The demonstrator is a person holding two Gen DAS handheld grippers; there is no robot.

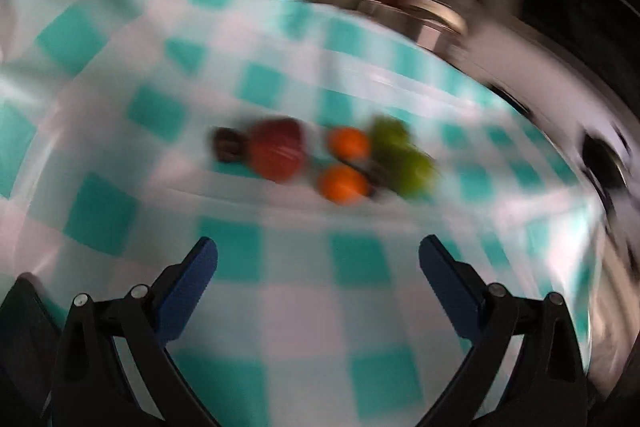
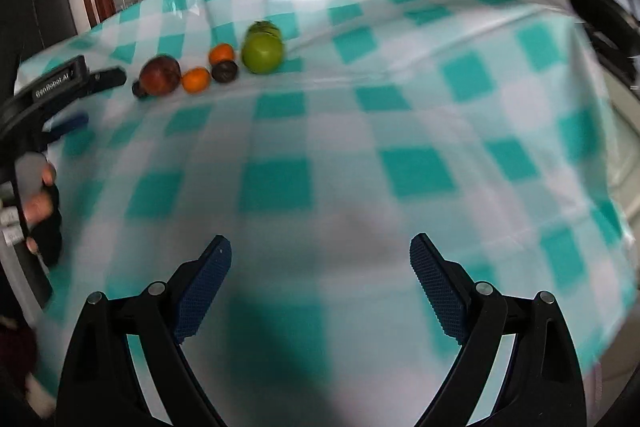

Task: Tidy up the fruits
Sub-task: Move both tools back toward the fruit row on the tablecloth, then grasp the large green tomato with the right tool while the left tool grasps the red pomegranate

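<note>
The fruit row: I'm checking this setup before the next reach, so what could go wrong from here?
1. The fruits sit tightly packed: the orange, dark plum and red apple look to be touching, so an open right gripper may knock neighbours.
2. Round fruit on the smooth checked tablecloth could roll if nudged.
3. The left wrist view is badly blurred, so aiming the left gripper is uncertain.

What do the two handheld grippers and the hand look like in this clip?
Both the left gripper and right gripper have glossy black linkage arms with silver rivets and dark blue textured finger pads. The right wrist view shows white lettering on the left gripper's black body, and a black fingerless glove on the left hand.
</note>
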